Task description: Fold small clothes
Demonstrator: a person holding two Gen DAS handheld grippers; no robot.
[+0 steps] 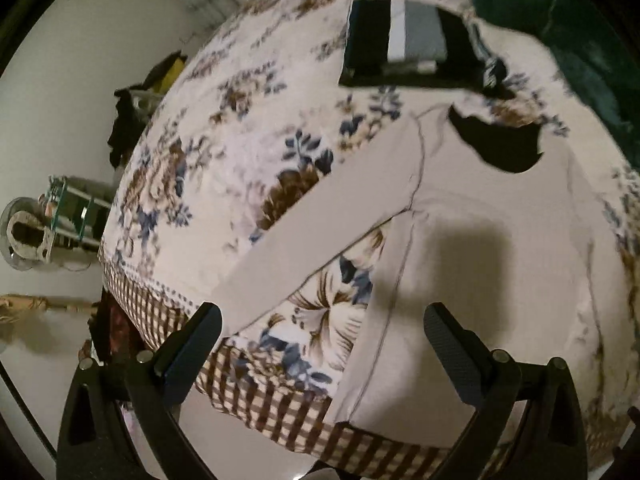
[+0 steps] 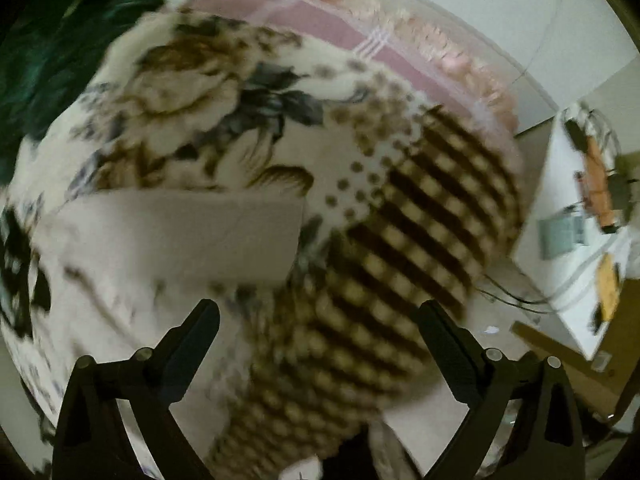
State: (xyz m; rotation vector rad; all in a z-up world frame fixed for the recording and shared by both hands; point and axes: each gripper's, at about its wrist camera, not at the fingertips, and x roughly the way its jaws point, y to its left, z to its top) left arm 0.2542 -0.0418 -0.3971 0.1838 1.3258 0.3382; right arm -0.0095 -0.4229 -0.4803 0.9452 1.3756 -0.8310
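Note:
A white long-sleeved top [image 1: 492,240] lies spread flat on a flowered blanket [image 1: 224,128], neckline away from me, one sleeve [image 1: 320,220] stretched out to the left. My left gripper [image 1: 322,320] is open and empty, just above the top's lower hem near the blanket's checked border. In the right wrist view the other white sleeve [image 2: 180,236] lies flat on the blanket. My right gripper [image 2: 318,316] is open and empty, over the checked border, right of that sleeve's cuff. The right view is blurred.
A stack of folded black, white and grey clothes [image 1: 408,44] lies beyond the top. A dark green cover [image 1: 560,12] lies at the far side. A pink sheet [image 2: 320,24] shows under the blanket. A white table with clutter [image 2: 580,220] stands right of the bed.

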